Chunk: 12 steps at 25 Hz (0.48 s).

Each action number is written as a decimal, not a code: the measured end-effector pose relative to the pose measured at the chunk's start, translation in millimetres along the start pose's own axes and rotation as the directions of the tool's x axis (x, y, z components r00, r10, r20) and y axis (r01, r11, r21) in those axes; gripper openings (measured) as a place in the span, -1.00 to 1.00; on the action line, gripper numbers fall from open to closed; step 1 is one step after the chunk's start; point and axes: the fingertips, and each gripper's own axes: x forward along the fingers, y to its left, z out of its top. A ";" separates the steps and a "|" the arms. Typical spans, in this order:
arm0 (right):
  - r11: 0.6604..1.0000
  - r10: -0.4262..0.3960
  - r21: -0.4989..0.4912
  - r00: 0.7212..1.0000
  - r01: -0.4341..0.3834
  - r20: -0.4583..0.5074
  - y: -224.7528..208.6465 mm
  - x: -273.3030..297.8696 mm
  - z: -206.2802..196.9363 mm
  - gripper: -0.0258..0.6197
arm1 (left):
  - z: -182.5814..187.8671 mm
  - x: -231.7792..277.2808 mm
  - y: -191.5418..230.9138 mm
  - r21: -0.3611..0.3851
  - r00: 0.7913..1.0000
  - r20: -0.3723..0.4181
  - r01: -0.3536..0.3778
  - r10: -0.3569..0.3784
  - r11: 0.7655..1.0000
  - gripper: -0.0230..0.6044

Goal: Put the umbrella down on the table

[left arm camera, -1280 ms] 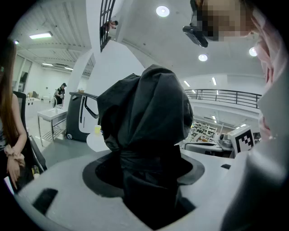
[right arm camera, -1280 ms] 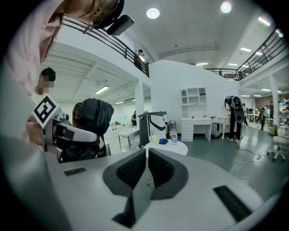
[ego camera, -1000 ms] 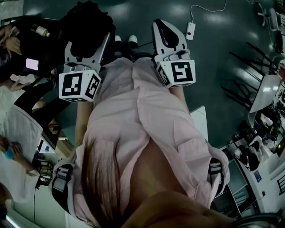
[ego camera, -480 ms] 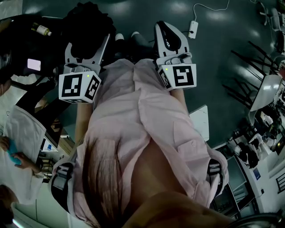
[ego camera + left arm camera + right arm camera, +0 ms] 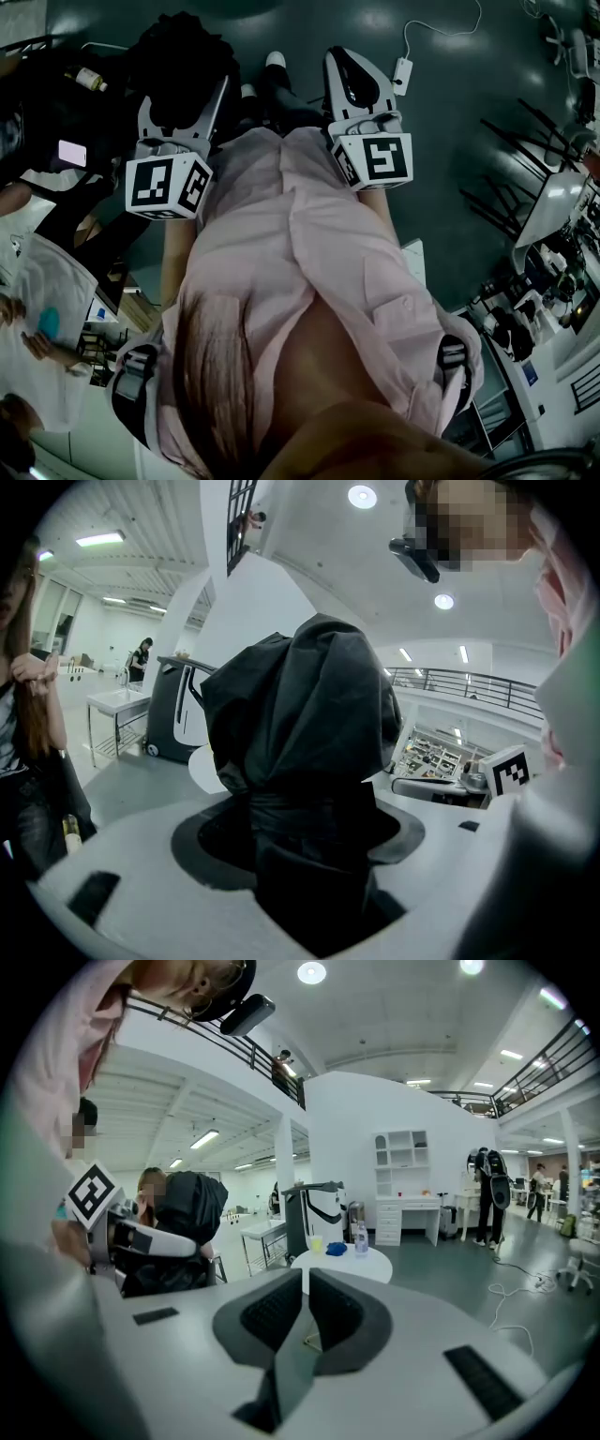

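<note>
A folded black umbrella (image 5: 183, 56) stands up out of my left gripper (image 5: 183, 108), which is shut on it in front of my pink shirt. In the left gripper view the umbrella's bunched cloth (image 5: 305, 724) fills the space between the jaws and hides what lies beyond. My right gripper (image 5: 349, 75) is held level with it at the right, shut with nothing between its pads (image 5: 281, 1312). The right gripper view shows the umbrella (image 5: 187, 1206) at its left. A small round white table (image 5: 375, 1262) stands a few steps ahead.
A bottle (image 5: 361, 1237), a cup and a blue thing sit on the round table. A white cable with an adapter (image 5: 401, 67) lies on the dark floor. Black chair legs (image 5: 525, 117) and cluttered desks are at the right. People (image 5: 37, 309) stand at the left.
Both grippers keep their grip and hardly move. The floor and the people at the left have shifted a little in the head view, and a shoe has stepped forward.
</note>
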 end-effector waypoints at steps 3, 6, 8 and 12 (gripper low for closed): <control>1.000 0.028 -0.001 1.000 -0.028 0.002 -16.2 21.0 7.6 -0.79 | 11.3 18.9 3.3 -0.001 0.999 0.022 -0.029 0.029 1.000 0.07; 0.998 0.068 -0.014 0.998 -0.067 0.016 -29.8 40.8 16.5 -0.80 | 21.4 36.6 5.9 0.002 0.998 0.041 -0.056 0.056 0.998 0.07; 0.995 0.096 -0.021 0.995 -0.095 0.024 -44.3 52.8 23.7 -0.80 | 29.5 53.0 3.5 0.003 0.996 0.050 -0.072 0.072 0.997 0.07; 0.992 0.124 -0.018 0.992 -0.123 0.025 -74.6 67.0 31.2 -0.80 | 42.5 82.3 -7.5 0.005 0.994 0.062 -0.091 0.090 0.996 0.07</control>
